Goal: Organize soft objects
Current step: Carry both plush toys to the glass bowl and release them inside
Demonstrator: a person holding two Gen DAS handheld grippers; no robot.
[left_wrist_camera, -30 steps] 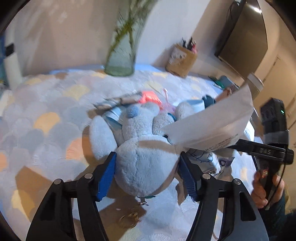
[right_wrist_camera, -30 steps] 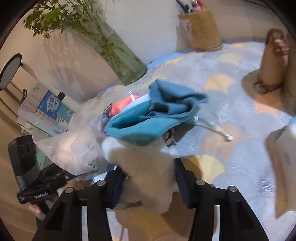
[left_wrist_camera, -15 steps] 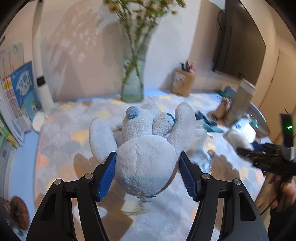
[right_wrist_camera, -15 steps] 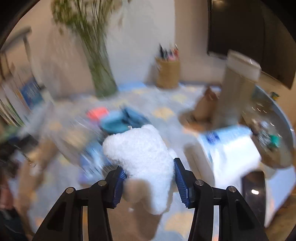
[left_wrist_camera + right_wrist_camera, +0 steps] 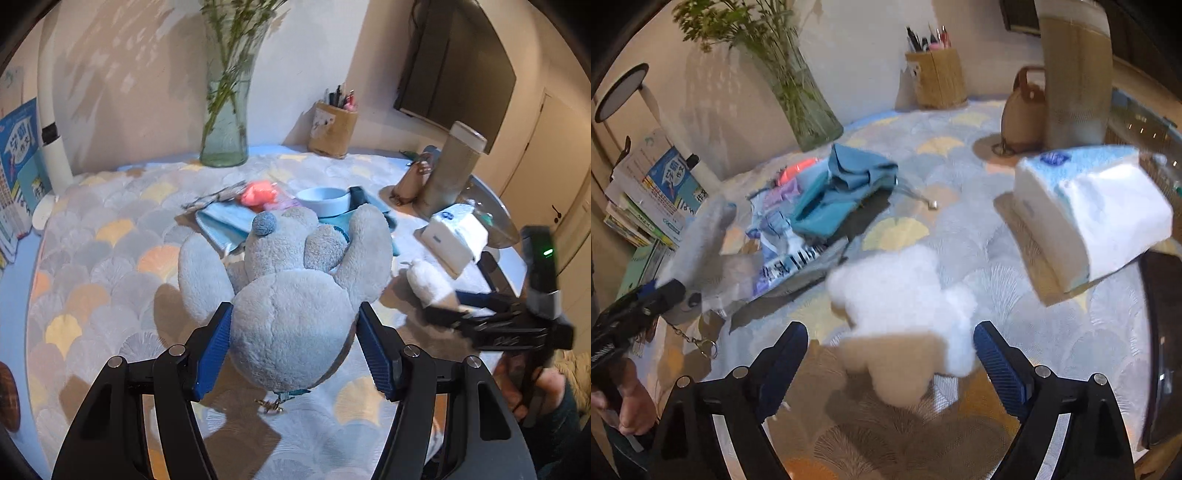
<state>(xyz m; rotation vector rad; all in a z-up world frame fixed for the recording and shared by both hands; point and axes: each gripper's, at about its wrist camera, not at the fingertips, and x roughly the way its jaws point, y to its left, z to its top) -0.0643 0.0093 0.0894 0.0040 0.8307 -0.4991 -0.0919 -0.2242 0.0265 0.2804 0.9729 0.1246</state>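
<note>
The left claw (image 5: 293,347) is clenched on a grey plush (image 5: 291,295), holding it above the patterned tabletop (image 5: 110,258). The right claw (image 5: 890,354) is spread wide, its pads clear of a white plush (image 5: 905,295) lying between them, beside a tissue pack (image 5: 1089,218).

Fuzzy plush bear (image 5: 291,295), glass vase (image 5: 225,122)

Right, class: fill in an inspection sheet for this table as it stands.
Surface: scallop-patterned tablecloth, crowded.
Job's things: grey plush toy held; white plush toy blurred; teal cloth lying crumpled.
Clutter: glass vase, pen holder, tissue pack, printed packet.
Claws: left claw shut on the grey plush toy; right claw open around the white plush toy.
Cables: nothing seen.
Surroundings: stacked books, dark wall screen.
</note>
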